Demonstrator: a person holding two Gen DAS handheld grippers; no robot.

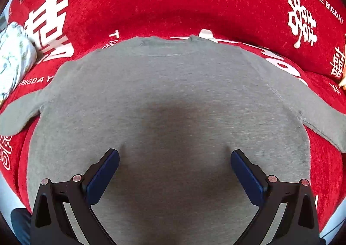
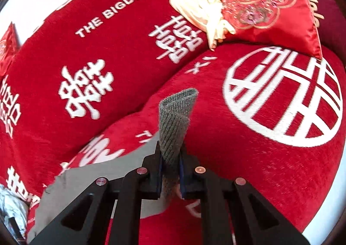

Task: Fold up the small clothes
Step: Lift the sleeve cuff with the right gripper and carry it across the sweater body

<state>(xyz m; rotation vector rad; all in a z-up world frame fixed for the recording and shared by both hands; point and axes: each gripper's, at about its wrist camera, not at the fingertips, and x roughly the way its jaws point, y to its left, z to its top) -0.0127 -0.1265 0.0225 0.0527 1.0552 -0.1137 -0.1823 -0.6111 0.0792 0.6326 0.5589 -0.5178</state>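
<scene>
The grey shirt (image 1: 168,97) lies spread flat on a red sofa cover (image 1: 173,7), neck toward the sofa's back edge and its two sleeves out to the left and right sides. At the far left edge of the sofa sits a pale printed cloth bundle (image 1: 13,54).

The left hand-held gripper (image 1: 174,159) hangs above the middle of the shirt with its jaws wide apart and nothing between them. The right hand-held gripper (image 2: 170,171) is closed on the ribbed sleeve cuff (image 2: 176,119), which stands up from between the pads and curls over at the top.

The shirt looks light, soft and limp, so I judge it will sag and drag wherever it is not supported. The knit is not slippery, and a pinch near a seam or cuff should hold well. For the body, the hem corners or the shoulder seams seem the best places to take.

The sofa cover is a plush red fabric with white characters and English words. It is probably a little grippy under the shirt. Toward the right back corner lie a cream cloth (image 2: 194,0) and an embroidered red cushion (image 2: 270,4).
</scene>
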